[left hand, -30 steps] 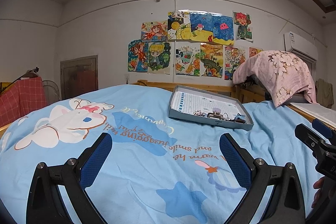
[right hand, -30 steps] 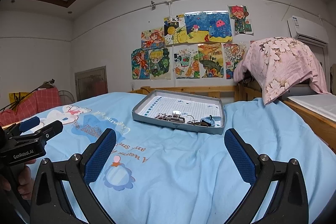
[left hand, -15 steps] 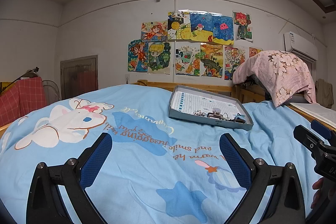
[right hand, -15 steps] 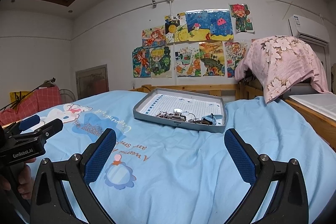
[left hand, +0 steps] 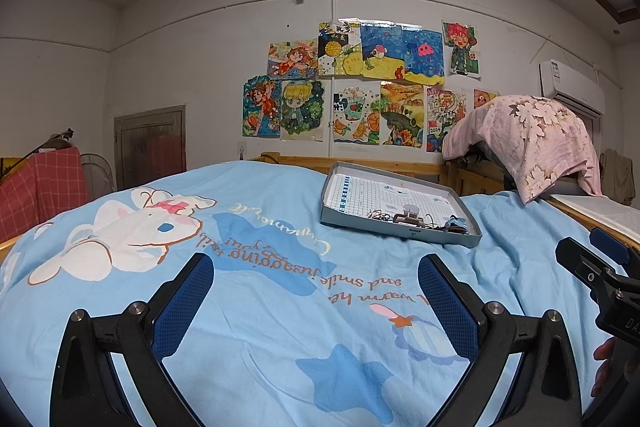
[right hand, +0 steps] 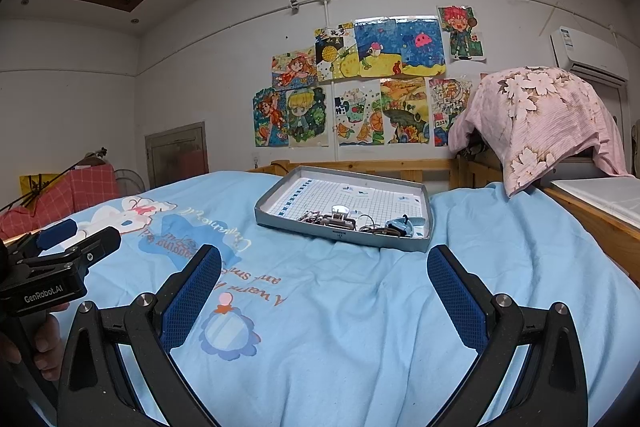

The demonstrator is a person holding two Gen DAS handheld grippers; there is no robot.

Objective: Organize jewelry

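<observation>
A shallow grey tray [left hand: 400,233] [right hand: 344,239] with a gridded white floor lies on the blue bedspread, well ahead of both grippers. A tangle of small jewelry [left hand: 416,219] [right hand: 352,223], chains, a silver clip and a blue piece, sits along its near wall. My left gripper [left hand: 316,303] is open over the bedspread, nothing between its blue pads. My right gripper [right hand: 324,291] is open too, empty, pointed at the tray. Each gripper shows at the edge of the other's view, held by a hand.
The bedspread [left hand: 248,267] has a white rabbit print [left hand: 120,231] on the left. A wooden bed frame [right hand: 380,167] runs behind the tray. At right a pink flowered cloth [right hand: 540,123] covers something beside a white surface [right hand: 600,195]. Drawings hang on the wall.
The right wrist view has shifted slightly, with the tray now a little higher and nearer. The left gripper has barely moved. Both stay open.
</observation>
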